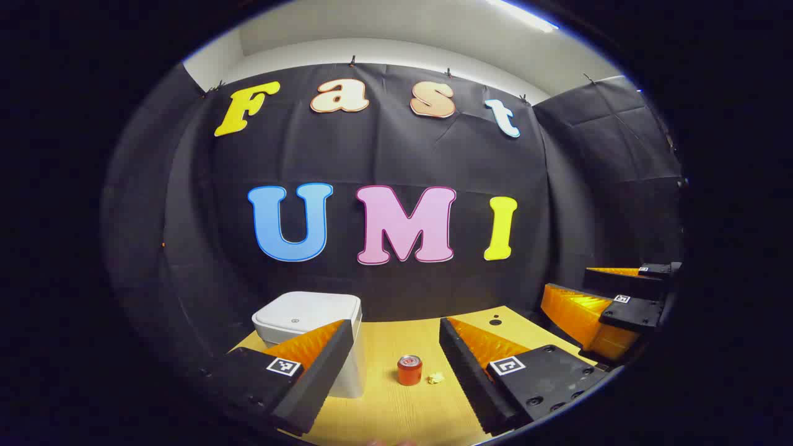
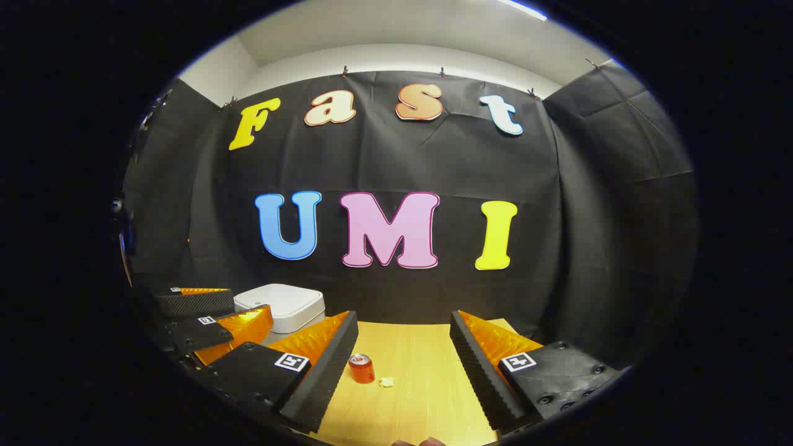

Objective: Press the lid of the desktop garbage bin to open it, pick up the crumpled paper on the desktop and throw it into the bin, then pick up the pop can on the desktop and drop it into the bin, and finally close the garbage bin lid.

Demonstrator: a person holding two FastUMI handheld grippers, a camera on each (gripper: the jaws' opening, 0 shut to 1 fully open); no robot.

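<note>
Two hand-held grippers hang above a pale wooden worktop (image 1: 396,409) in a black-draped booth, both with their jaws wide apart and nothing between them. In the left gripper view, the left hand-held gripper (image 1: 396,365) frames a red pop can (image 1: 409,370) standing upright on the worktop, with a small piece of crumpled paper (image 1: 436,377) lying just beside it, to the can's right in this view. The two look close enough to touch — at this size it cannot be told whether they do.

The white desktop garbage bin (image 1: 308,316) stands at the far left of the worktop, near the cloth wall (image 1: 384,155), its lid (image 1: 310,308) down and flat. The left gripper's own left finger (image 1: 322,365) crosses in front of the bin's lower body.

At the right edge of the same view, the right hand-held gripper (image 1: 610,303) appears farther off, its fingers likewise apart.

From the right gripper view, the right hand-held gripper (image 2: 403,365) looks down on the same can (image 2: 362,368) and paper (image 2: 387,381), both sitting left of centre between its spread fingers. The bin (image 2: 282,306) shows farther left, lid (image 2: 279,300) closed, partly hidden behind the left hand-held gripper (image 2: 217,319) — which hangs beside it, open, well apart from the can.

A small dark round hole (image 1: 494,321) marks the worktop's far right corner.
</note>
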